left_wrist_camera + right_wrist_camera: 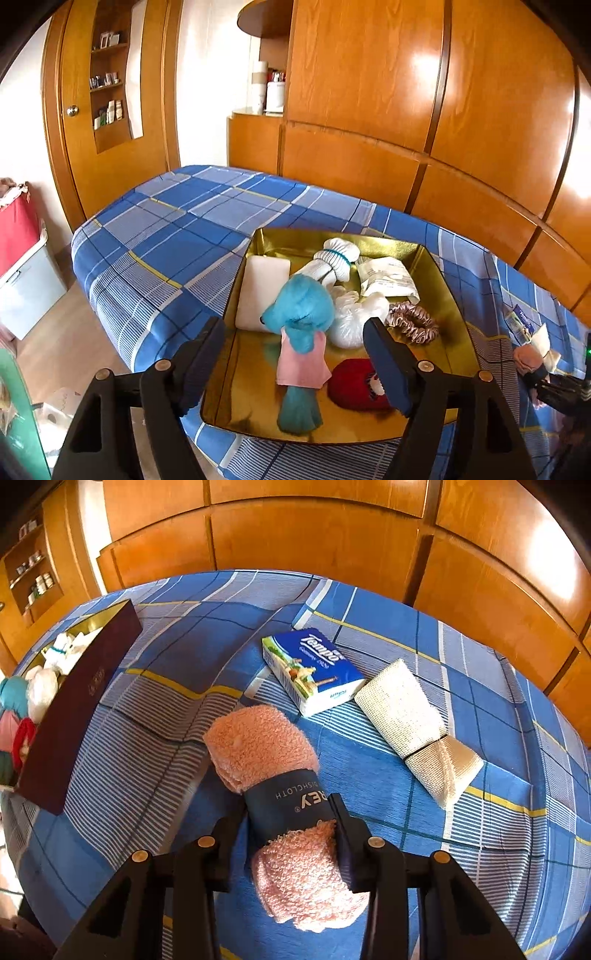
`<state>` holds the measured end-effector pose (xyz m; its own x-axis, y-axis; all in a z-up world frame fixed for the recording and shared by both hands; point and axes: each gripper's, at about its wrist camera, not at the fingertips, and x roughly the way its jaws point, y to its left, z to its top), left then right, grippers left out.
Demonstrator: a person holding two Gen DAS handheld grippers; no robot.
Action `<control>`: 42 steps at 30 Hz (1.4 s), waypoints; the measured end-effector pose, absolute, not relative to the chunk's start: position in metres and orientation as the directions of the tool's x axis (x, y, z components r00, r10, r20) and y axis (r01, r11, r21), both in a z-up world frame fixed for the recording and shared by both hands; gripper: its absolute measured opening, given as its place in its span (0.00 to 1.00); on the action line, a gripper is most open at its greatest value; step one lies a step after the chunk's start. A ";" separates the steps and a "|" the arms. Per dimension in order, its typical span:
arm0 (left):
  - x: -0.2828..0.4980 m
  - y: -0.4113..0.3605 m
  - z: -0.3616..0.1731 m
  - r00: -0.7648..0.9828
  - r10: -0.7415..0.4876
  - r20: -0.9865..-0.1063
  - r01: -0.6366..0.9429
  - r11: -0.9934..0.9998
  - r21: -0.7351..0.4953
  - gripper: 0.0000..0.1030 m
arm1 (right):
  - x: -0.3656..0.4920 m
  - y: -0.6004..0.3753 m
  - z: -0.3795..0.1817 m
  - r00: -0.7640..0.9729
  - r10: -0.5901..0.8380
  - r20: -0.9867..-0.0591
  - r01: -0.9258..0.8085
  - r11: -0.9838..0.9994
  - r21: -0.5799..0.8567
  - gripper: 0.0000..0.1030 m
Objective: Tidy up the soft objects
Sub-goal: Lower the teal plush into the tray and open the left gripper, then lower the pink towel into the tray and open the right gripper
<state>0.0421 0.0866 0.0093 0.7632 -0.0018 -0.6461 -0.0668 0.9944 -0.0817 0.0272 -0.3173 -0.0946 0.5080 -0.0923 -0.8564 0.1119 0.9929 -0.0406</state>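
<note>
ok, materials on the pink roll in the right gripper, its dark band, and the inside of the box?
Pink roll: looks like terry or microfibre cloth, matte, with a looped fuzzy pile.
Dark band: probably a card or paper sleeve, smooth, printed with the word DISHCLOTH.
Box interior: gold, glossy, mirrors the toys; foil-lined card or metal, cannot tell which.

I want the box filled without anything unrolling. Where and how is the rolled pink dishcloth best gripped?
Probably across its middle, on the dark paper band, coming from above with a finger on each long side. The band keeps the pink dishcloth rolled and firm there, while both fluffy ends would squash or splay. The right tool already straddles it at the band's near edge, pads against its sides.
</note>
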 end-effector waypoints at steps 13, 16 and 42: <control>0.038 0.098 0.009 0.760 0.010 -0.649 -0.095 0.991 -0.096 0.75 | 0.058 -0.218 -0.038 0.604 0.140 -0.784 -0.082 0.990 0.114 0.37; 0.037 0.101 0.010 0.763 0.012 -0.646 -0.100 0.990 -0.099 0.76 | 0.068 -0.187 -0.028 0.607 0.201 -0.769 -0.145 0.979 0.142 0.37; 0.035 0.121 0.002 0.748 0.029 -0.663 -0.144 0.982 -0.120 0.76 | 0.088 -0.105 -0.039 0.567 0.250 -0.785 -0.211 0.965 0.154 0.37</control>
<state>0.0351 0.1207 0.0023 0.7484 0.0292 -0.6626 -0.1444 0.9822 -0.1199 0.0884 -0.1047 -0.0390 0.5665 0.2496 -0.7854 -0.2111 0.9652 0.1545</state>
